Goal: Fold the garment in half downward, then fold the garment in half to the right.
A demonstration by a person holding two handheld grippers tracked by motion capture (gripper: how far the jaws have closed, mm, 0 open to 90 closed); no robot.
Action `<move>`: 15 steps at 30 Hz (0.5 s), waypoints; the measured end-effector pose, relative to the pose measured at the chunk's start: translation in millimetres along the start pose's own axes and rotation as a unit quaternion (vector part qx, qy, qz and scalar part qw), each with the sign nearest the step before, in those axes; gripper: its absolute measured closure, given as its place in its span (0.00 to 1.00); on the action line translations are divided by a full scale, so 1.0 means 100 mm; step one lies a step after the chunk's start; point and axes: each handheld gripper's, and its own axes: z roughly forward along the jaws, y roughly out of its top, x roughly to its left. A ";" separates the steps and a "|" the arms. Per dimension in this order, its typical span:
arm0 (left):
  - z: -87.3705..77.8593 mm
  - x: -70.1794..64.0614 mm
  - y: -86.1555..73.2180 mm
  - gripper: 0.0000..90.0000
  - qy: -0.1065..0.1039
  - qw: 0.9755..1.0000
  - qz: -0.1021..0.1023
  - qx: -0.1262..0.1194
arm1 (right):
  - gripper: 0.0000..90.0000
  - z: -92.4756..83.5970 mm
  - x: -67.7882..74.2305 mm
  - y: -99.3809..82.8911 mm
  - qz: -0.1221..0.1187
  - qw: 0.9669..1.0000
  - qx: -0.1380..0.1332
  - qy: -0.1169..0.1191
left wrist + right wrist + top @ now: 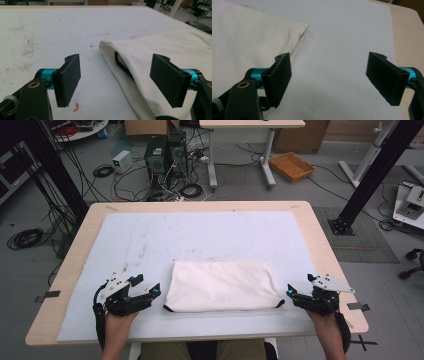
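1. We see the folded white cloth [222,286] lying flat at the near middle of the white mat [200,235].
2. Our left gripper [146,289] stands wide, empty, just beside its left edge.
3. Our right gripper [291,292] stands wide, empty, at its right corner.

In the left gripper view, the folded white cloth [160,50] is cut off by the right and bottom edges. Its black trim [122,65] goes under the fold, so the trim's full course cannot be told.
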 end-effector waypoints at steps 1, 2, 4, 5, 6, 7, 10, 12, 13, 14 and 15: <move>0.00 0.00 0.00 0.27 0.000 1.000 -0.001 -0.002 | 0.23 -0.01 -0.01 0.00 0.004 1.000 0.000 -0.001; 0.00 0.00 0.00 0.27 0.000 1.000 -0.001 -0.002 | 0.23 -0.01 -0.01 0.00 0.004 1.000 0.000 -0.001; -0.01 0.01 0.00 0.27 -0.001 1.000 0.001 -0.004 | 0.23 -0.01 -0.02 -0.01 0.008 1.000 -0.001 0.001; -0.01 0.01 0.00 0.27 -0.001 1.000 0.001 -0.004 | 0.23 -0.01 -0.02 -0.01 0.008 1.000 -0.001 0.001; -0.01 0.01 0.00 0.27 -0.001 1.000 0.002 -0.002 | 0.23 -0.01 -0.01 -0.01 0.007 1.000 0.000 0.003; -0.01 0.01 0.00 0.27 -0.002 1.000 0.002 -0.001 | 0.23 0.00 0.00 0.00 0.005 1.000 0.000 0.005; 0.01 -0.01 0.00 0.27 -0.005 1.000 0.002 0.001 | 0.23 0.01 0.02 0.00 0.002 1.000 0.001 0.008; 0.03 -0.03 0.00 0.27 -0.004 1.000 0.000 0.008 | 0.23 0.02 0.02 0.00 0.000 1.000 0.001 0.008; 0.03 -0.03 0.00 0.27 -0.004 1.000 0.000 0.008 | 0.23 0.02 0.02 0.00 0.000 1.000 0.001 0.008; 0.04 -0.04 -0.01 0.27 -0.004 1.000 -0.001 0.012 | 0.23 0.02 0.03 -0.01 0.000 1.000 0.003 0.010; 0.05 -0.05 -0.01 0.27 -0.004 1.000 -0.001 0.018 | 0.23 0.02 0.03 -0.01 0.000 1.000 0.003 0.010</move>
